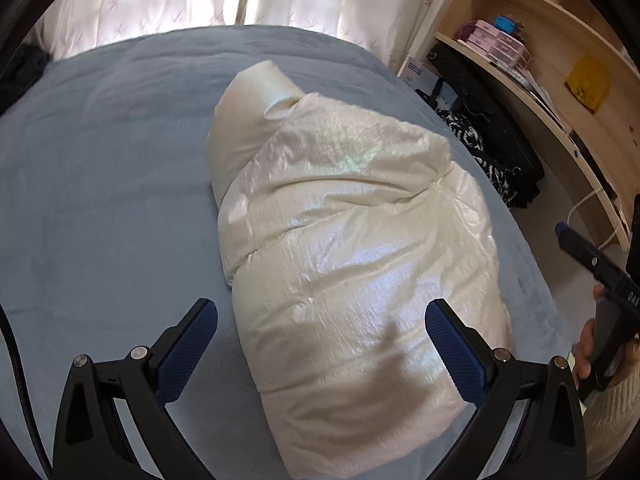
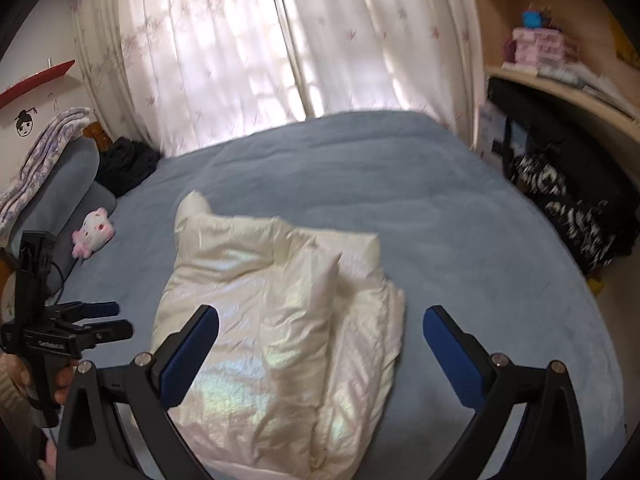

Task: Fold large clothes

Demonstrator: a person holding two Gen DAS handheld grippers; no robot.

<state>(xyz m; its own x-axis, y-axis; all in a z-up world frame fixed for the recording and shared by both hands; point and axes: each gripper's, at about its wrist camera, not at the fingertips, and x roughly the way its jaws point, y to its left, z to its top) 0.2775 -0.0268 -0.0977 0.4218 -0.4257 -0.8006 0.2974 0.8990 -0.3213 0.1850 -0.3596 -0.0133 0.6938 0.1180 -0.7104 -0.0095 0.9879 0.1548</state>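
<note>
The cream puffer coat (image 1: 340, 248) lies folded into a thick bundle on the blue bed (image 1: 100, 200), one padded end sticking out toward the curtains (image 2: 240, 40). The left gripper (image 1: 320, 344) hangs over the bundle's near end, fingers wide apart and clear of the fabric. The right gripper (image 2: 320, 352) hangs above the coat too, its fingers spread wide with nothing between them. A pink plush toy (image 2: 93, 231) rests near the pillows (image 2: 68, 184). On the wooden shelf (image 1: 560, 32) at the right stand stacked pink boxes (image 1: 498, 42); what is in them cannot be told.
</note>
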